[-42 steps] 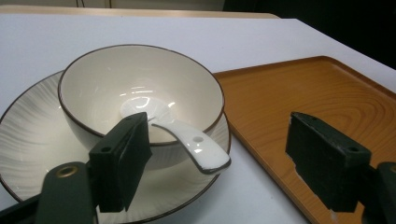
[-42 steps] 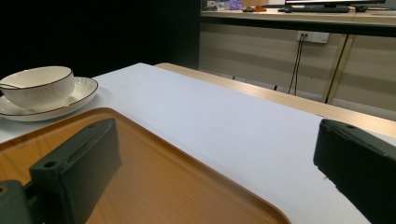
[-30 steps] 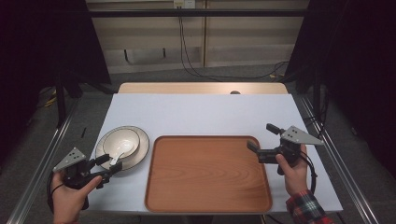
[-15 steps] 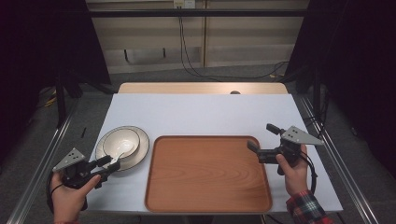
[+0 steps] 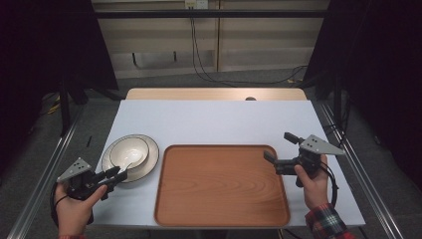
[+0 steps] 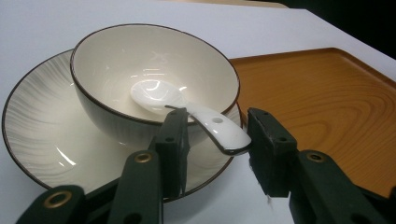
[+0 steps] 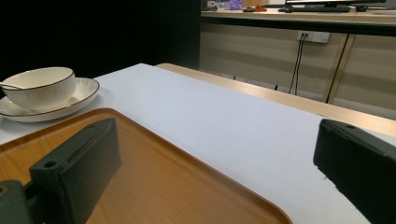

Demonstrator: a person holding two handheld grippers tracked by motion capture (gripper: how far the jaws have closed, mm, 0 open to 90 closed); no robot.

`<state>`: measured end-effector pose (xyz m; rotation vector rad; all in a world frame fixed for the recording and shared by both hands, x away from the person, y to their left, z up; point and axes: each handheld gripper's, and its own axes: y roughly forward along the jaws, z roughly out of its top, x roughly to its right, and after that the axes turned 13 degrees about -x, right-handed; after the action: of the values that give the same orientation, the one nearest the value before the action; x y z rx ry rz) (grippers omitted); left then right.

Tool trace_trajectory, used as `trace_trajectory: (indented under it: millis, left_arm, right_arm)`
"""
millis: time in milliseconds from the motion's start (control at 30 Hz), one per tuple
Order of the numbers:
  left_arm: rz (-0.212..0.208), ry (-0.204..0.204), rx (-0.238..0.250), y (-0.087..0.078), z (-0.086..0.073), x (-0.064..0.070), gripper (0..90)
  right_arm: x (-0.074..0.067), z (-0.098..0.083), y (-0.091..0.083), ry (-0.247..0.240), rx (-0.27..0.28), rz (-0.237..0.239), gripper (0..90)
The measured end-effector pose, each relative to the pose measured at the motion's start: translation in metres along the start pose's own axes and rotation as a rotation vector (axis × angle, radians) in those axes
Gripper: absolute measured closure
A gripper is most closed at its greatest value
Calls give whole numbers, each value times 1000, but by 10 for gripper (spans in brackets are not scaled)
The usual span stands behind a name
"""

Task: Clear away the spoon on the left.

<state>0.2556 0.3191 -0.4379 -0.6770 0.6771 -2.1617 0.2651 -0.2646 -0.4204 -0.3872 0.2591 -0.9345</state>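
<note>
While the spoon (image 6: 187,105) lies in the bowl (image 6: 116,70) with its handle pointing over the rim toward the left gripper (image 6: 218,140), its fingers (image 6: 173,135), just closing, flank the handle's end without pressing yet; the right gripper (image 5: 279,149) hangs open, well apart.

a wooden tray (image 5: 219,185) lies on the white table (image 5: 219,119), with cables (image 5: 209,69) on the floor beyond.

The left tool (image 6: 217,135) hides part of the spoon (image 6: 187,109) handle.
</note>
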Motion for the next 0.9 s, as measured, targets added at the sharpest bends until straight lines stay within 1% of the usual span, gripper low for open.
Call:
trace_trajectory:
  millis: [100,300,367,500,533,567,667,700,733,833,867,900]
  left_arm:
    - [-8,-6,7,1,0,0,608]
    - [-3,-9,5,0,0,-1,633]
    - [0,-21,11,0,0,-1,638]
    - [-2,-19,11,0,0,-2,645]
    - [-1,-25,19,0,1,-1,647]
    - [3,-15,16,-1,1,-2,652]
    - [3,-15,21,-2,1,-2,669]
    - [2,-21,26,-2,2,-2,678]
    - [7,-13,30,-2,2,-2,683]
    - [11,-20,40,-2,2,-2,697]
    - [16,-14,38,-3,3,-2,703]
    - [25,-16,48,-3,3,-2,710]
  right_arm:
    - [0,0,0,2,3,-2,3]
    - [0,0,-1,2,4,-5,3]
    - [0,0,-1,3,4,-5,3]
    - [-1,0,-1,1,3,-4,3]
    - [-1,0,-1,0,3,-7,3]
    - [-1,0,-1,0,1,-6,3]
    - [-1,0,-1,2,1,-5,3]
    - [-1,0,-1,-1,3,-7,3]
    - [-1,0,-2,0,3,-7,3]
    - [-1,0,-2,-3,6,-2,3]
    - [-1,0,-2,-4,6,-2,3]
    - [-1,0,-2,-3,7,-2,3]
